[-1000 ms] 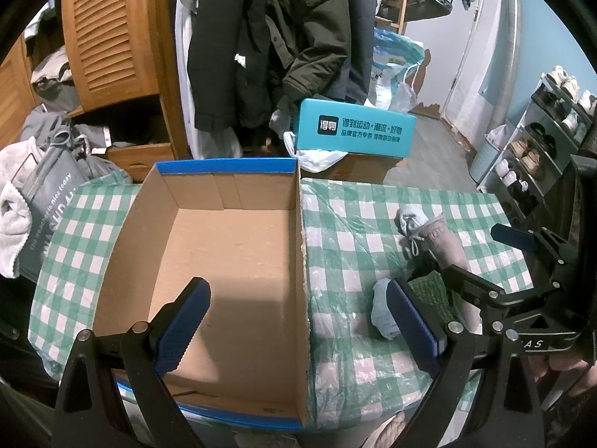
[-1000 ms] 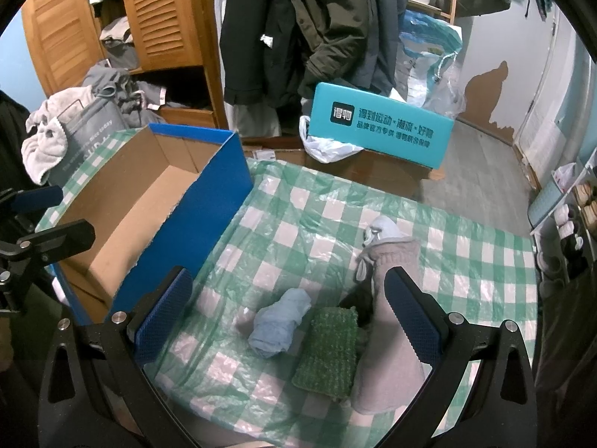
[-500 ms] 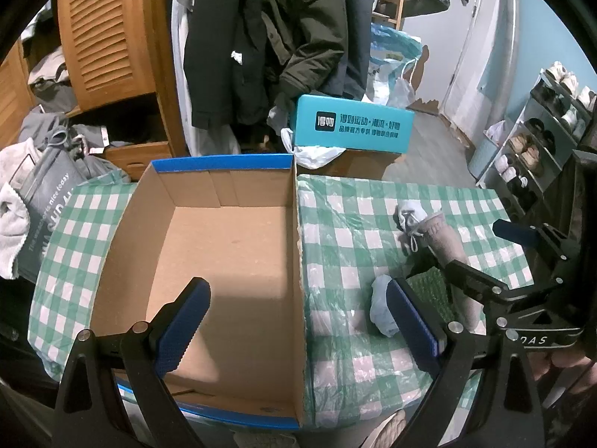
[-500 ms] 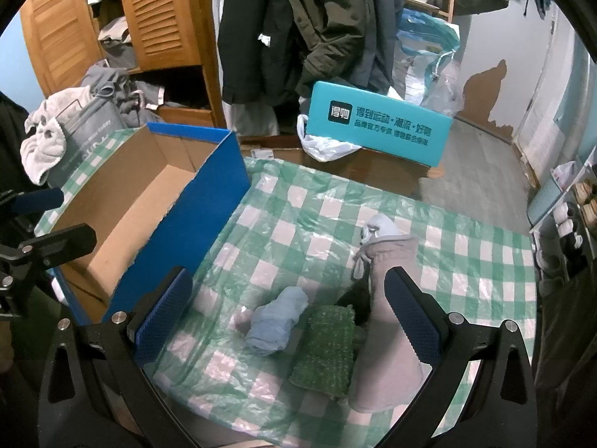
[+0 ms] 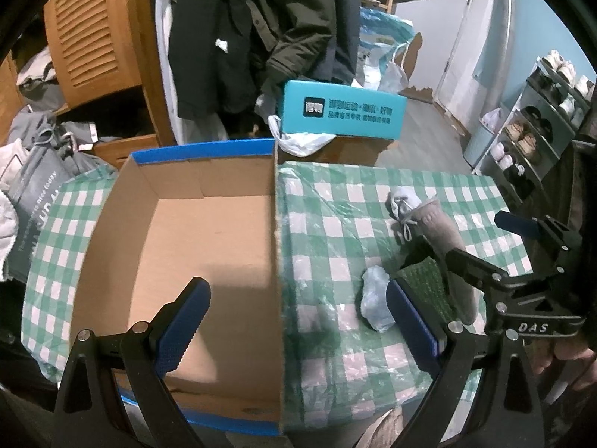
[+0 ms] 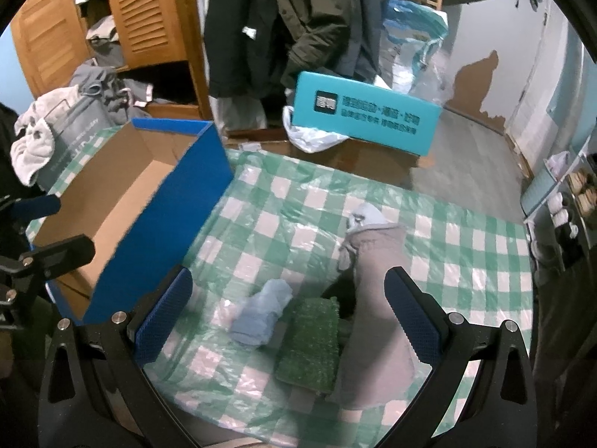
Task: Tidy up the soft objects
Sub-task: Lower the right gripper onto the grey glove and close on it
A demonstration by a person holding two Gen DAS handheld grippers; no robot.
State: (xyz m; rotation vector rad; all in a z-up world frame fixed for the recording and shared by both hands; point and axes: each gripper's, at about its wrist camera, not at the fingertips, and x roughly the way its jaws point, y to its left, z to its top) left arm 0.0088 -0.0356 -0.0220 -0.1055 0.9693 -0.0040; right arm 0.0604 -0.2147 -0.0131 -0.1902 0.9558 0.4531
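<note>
An empty cardboard box [image 5: 209, 246] with blue outer walls [image 6: 164, 224] stands on the left of the green-checked table. Right of it lie a rolled light-blue cloth [image 6: 261, 311] [image 5: 375, 302], a green fuzzy pad [image 6: 309, 343] [image 5: 429, 280] and a taupe fuzzy boot-like slipper [image 6: 377, 283] [image 5: 440, 227]. My left gripper [image 5: 298, 324] is open above the box's right wall, holding nothing. My right gripper [image 6: 287, 310] is open low over the cloth and pad, holding nothing; it also shows in the left wrist view [image 5: 503, 246].
A teal shoe box [image 6: 363, 112] rests on a brown carton behind the table. Dark coats [image 6: 298, 18] and a wooden louvred wardrobe [image 6: 141, 11] stand behind. A grey bag [image 5: 33, 194] with towels is at left, a shoe rack [image 5: 533, 127] at right.
My right gripper has moved slightly forward and lower toward the cloth and pad. My left gripper shifted a little; the box and soft items lie where they were.
</note>
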